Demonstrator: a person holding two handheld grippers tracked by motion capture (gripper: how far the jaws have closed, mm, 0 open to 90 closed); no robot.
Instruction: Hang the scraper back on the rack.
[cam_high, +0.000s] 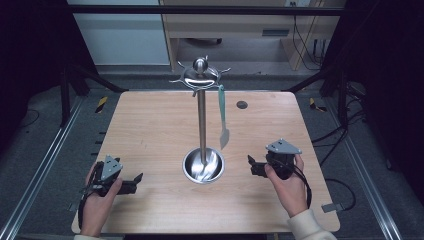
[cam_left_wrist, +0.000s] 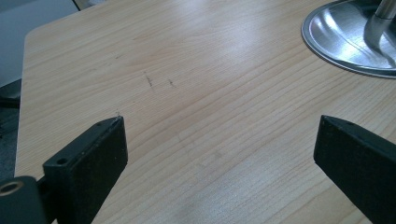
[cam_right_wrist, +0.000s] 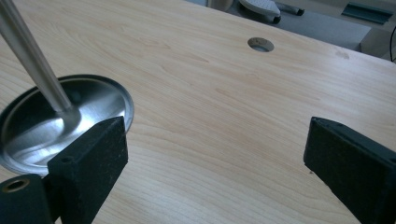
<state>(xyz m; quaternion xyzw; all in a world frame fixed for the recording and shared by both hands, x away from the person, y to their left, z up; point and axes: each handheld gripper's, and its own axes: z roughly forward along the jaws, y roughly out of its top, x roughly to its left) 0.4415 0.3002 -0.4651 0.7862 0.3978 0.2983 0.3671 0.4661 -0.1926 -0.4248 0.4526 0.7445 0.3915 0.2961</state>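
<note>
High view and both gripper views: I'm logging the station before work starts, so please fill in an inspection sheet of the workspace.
Surface: wooden table, light grain, a round hole near the far edge.
Job's things: steel utensil stand, upright pole on a round dish base, hooks at the top; one green spatula hangs from a hook.
Clutter: nothing seen.
Grippers: left gripper and right gripper rest either side of the base, jaws wide apart, holding nothing.
Cables: one trails from each gripper; more lie on the floor at right.
Surroundings: dark frame rails, grey floor, wooden furniture beyond the table.
</note>
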